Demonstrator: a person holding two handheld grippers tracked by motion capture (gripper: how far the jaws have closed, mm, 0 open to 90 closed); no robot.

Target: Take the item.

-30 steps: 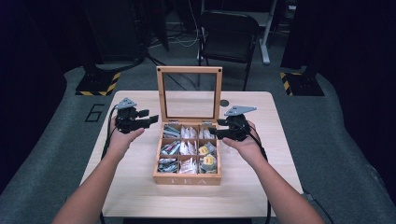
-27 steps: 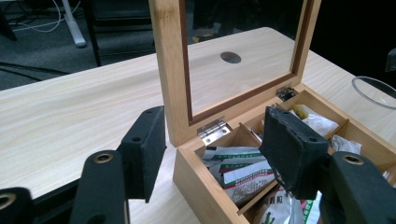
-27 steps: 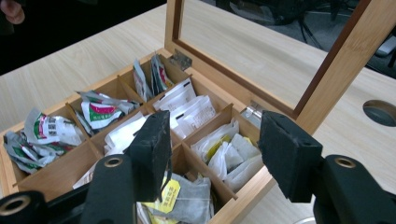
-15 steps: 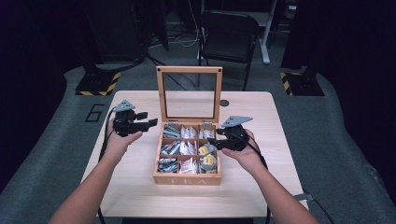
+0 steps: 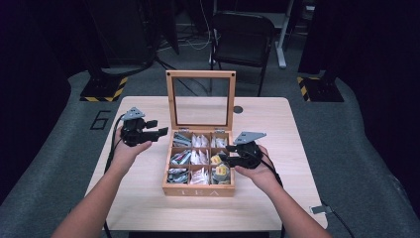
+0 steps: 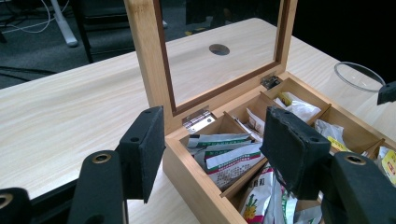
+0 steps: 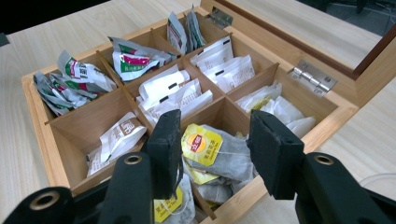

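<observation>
In the right gripper view, the right gripper [image 7: 212,154] reaches into the near right side of the wooden tea box [image 5: 198,189]. Its jaws have just been closing and stand either side of a grey tea bag with a yellow tag [image 7: 219,154], which lies in the middle compartment of the box's right-hand column; the pads do not yet press on it, so nothing is held. The step in hand looks like picking that bag out. The next move calls for lowering a little, closing until the pads pinch the bag or its tag, then lifting clear of the dividers without dragging out the bags beneath.

Farther off, the left gripper [image 5: 156,131] hovers beside the box's far left corner, jaws apart and empty. Behind it the glass-paned lid [image 5: 200,74] stands upright, and white sachets [image 7: 175,95] fill the middle compartments on the light wooden table [image 5: 267,119].
</observation>
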